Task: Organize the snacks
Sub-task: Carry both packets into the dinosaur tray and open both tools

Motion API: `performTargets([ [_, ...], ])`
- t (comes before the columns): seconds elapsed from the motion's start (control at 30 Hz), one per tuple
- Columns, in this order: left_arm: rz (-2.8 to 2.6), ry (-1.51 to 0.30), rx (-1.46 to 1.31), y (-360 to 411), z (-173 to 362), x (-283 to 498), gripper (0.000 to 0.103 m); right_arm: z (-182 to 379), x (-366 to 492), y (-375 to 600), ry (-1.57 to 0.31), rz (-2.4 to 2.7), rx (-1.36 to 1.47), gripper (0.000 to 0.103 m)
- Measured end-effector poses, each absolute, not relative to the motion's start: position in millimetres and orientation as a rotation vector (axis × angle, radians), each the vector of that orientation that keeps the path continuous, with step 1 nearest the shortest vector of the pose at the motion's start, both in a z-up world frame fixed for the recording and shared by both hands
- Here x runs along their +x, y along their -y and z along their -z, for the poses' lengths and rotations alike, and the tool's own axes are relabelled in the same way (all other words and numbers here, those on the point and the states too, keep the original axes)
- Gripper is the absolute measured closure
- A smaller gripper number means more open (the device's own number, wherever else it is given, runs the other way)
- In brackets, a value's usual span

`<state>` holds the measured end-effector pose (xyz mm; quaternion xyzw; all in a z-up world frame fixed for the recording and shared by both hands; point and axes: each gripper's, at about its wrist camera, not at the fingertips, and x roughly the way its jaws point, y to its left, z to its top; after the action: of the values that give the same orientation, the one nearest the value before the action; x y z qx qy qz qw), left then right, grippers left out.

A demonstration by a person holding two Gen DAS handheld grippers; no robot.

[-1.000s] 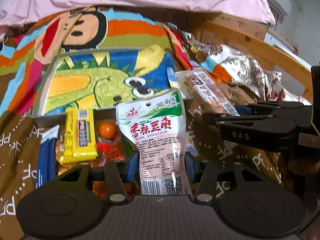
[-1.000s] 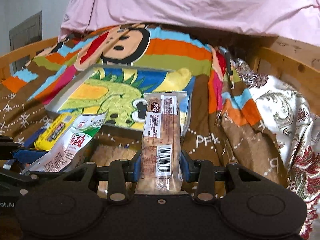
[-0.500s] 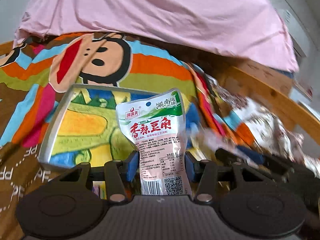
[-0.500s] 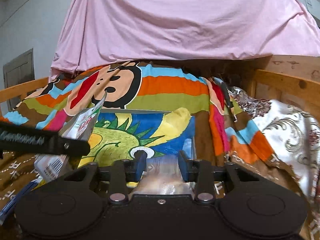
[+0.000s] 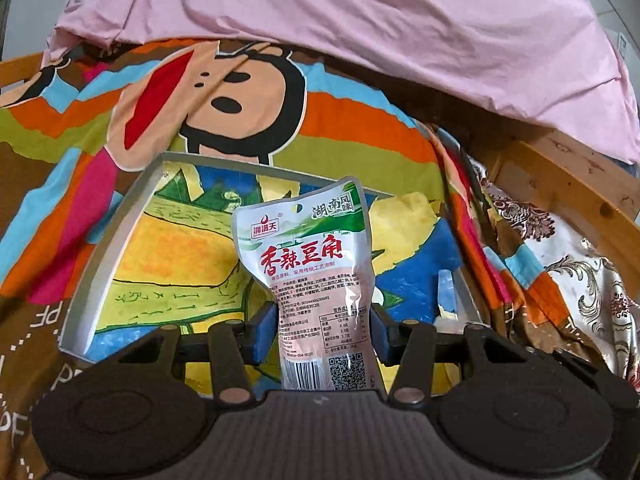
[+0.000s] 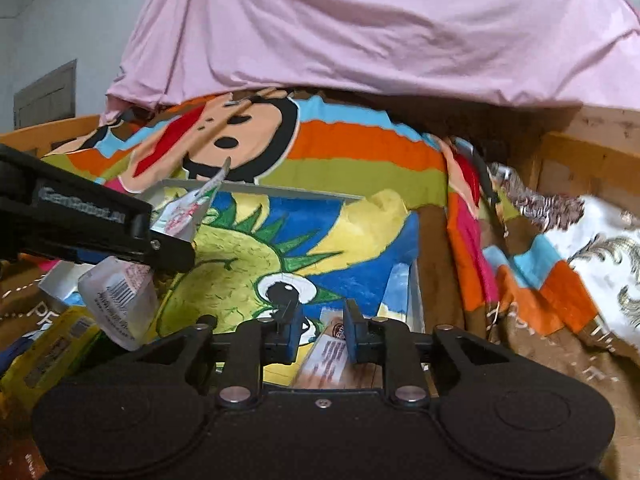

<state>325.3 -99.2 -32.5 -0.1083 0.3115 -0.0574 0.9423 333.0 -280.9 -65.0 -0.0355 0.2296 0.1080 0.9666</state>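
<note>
The left gripper [image 5: 322, 330] pinches a white-and-green snack pouch [image 5: 310, 268] upright by its lower half, over the near part of a shallow grey tray [image 5: 120, 236] with a cartoon-painted floor. The right gripper [image 6: 320, 330] has its jaws nearly pressed together; a brown-labelled snack bar [image 6: 330, 356] lies tilted just below and between them at the tray's near right corner, and whether the pads touch it cannot be told. Most of the tray floor ahead lies bare up to its far rim. Yellow packets [image 6: 52, 354] sit outside the near left edge. A striped blanket [image 5: 360, 120] surrounds the tray; a wooden bed rail [image 5: 580, 184] borders the right.
</note>
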Motion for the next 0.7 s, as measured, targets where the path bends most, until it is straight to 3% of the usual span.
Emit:
performTargets([
  [0.23,0.132,-0.650,-0.205,100,36,333,0.049,66,338,281,-0.439,-0.223,-0.110,0.071],
  [0.4,0.130,-0.668,-0.207,100,38,337,0.047,65,347,291,-0.411,-0.205,-0.067,0.045],
  [0.7,0.118,-0.716,-0.196,99,46,342,0.035,48,339,295,-0.360,-0.193,-0.063,0.021],
])
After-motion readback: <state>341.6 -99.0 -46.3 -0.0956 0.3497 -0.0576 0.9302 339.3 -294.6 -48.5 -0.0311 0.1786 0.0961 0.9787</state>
